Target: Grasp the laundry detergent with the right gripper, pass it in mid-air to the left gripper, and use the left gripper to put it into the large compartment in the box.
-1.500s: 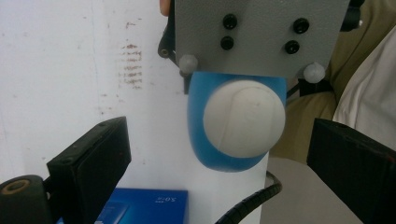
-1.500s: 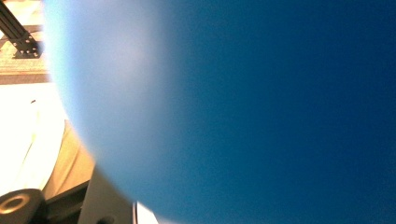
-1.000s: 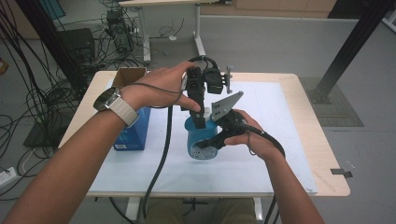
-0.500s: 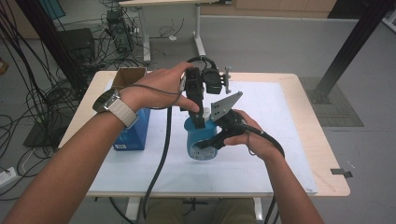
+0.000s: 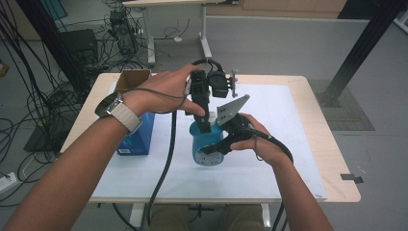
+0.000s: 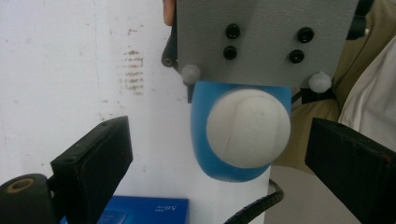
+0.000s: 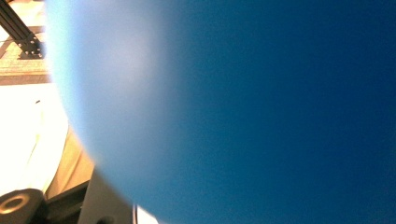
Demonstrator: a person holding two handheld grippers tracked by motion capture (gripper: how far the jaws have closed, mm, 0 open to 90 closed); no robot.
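Hovering above the blue bottle (image 5: 207, 147), left gripper (image 6: 219, 154) has been narrowing, fingers (image 6: 93, 163) apart, white cap (image 6: 247, 128) untouched between them. Right gripper (image 5: 226, 139) seemingly clamps its body, pads hidden.

A light wooden surface (image 5: 321, 144) with rounded corners carries the things. A white sheet (image 5: 269, 115) covers most of its top, leaving bare wood along the right and far edges. On the sheet's left part stands a dark blue box (image 5: 137, 139), and just behind it an open brown cardboard box (image 5: 131, 80). Near the middle a blue bottle (image 5: 207, 147) stands upright on the sheet.
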